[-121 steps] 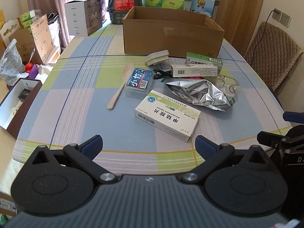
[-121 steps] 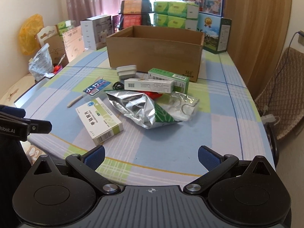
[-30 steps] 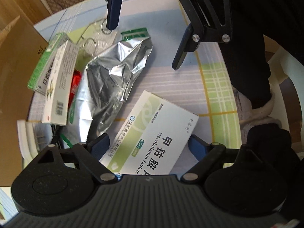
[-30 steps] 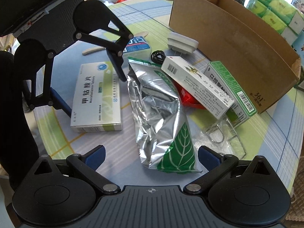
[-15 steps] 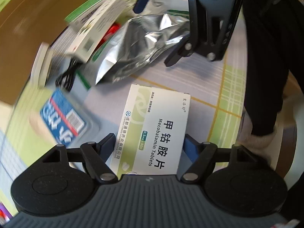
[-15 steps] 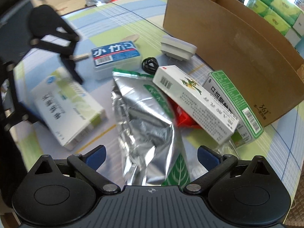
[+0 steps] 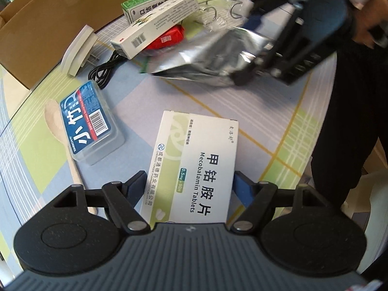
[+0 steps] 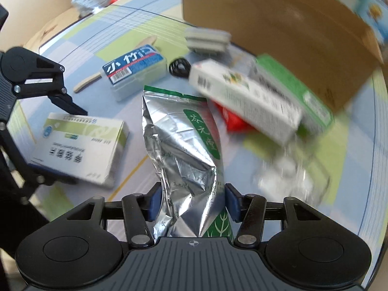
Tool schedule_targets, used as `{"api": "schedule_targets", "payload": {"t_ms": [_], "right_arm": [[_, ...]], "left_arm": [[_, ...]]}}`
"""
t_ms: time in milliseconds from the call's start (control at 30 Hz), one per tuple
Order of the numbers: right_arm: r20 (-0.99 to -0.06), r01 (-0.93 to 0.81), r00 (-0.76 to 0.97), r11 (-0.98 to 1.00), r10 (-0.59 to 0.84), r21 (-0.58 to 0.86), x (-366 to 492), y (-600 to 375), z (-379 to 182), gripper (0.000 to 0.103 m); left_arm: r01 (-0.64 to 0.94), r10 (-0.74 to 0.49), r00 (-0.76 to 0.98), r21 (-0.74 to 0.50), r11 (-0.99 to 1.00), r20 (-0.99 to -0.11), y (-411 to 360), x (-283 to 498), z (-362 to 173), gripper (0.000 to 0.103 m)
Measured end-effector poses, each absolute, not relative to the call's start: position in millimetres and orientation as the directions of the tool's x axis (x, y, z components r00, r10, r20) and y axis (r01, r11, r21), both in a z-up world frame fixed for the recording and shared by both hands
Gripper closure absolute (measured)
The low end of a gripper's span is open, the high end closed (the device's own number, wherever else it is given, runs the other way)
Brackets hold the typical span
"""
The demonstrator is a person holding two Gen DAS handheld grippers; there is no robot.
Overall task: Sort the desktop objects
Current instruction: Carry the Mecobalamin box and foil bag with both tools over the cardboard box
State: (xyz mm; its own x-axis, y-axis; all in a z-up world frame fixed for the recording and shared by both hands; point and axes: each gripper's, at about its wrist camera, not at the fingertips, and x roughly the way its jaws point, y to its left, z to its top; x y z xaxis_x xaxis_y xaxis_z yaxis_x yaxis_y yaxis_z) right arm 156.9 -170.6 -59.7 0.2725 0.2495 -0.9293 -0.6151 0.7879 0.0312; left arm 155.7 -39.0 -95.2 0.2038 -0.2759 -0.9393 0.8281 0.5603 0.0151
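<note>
My left claw (image 7: pixel 190 185) has its blue pads pressed against both long sides of the white-and-green tablet box (image 7: pixel 194 167), gripping it on the table (image 7: pixel 278 131). My right claw (image 8: pixel 192 200) is closed on the silver foil pouch (image 8: pixel 184 155), which stretches toward 12 o'clock. The cardboard box (image 8: pixel 278 31) sits at 1 o'clock.

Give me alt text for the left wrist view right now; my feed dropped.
The left tongs bracket the near end of a white-and-green Mecobalamin tablet box lying flat on the checked tablecloth. Beyond it, the right tongs, blurred, reach over a silver foil bag, with a cardboard box behind.
</note>
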Motion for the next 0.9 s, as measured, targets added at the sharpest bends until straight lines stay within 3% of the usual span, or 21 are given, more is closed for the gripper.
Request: {"api": "schedule_targets", "payload": {"t_ms": [133, 200, 400, 800, 900], "right_arm": [[-0.933, -0.568, 0.26, 0.821, 0.25, 0.062, 135, -181, -57, 0.049], [-0.931, -0.58, 0.264, 0.813, 0.251, 0.055, 126, -181, -60, 0.038], [-0.923, -0.62, 0.284, 0.784, 0.26, 0.03, 118, -176, -63, 0.028], [-0.921, -0.638, 0.263, 0.768, 0.288, 0.058, 133, -175, -76, 0.028], [-0.916, -0.626, 0.272, 0.777, 0.294, 0.064, 132, -177, -74, 0.038]], "left_arm": [[0.803, -0.295, 0.203, -0.013, 0.595, -0.934, -39, 155, -97, 0.027], [0.792, -0.293, 0.208, -0.015, 0.611, -0.933, -35, 152, -94, 0.027], [0.788, -0.303, 0.226, -0.009, 0.616, -0.926, -31, 137, -83, 0.027], [0.78, -0.291, 0.217, -0.014, 0.626, -0.932, -29, 130, -83, 0.031], [0.766, -0.282, 0.223, -0.011, 0.643, -0.933, -31, 129, -83, 0.031]]}}
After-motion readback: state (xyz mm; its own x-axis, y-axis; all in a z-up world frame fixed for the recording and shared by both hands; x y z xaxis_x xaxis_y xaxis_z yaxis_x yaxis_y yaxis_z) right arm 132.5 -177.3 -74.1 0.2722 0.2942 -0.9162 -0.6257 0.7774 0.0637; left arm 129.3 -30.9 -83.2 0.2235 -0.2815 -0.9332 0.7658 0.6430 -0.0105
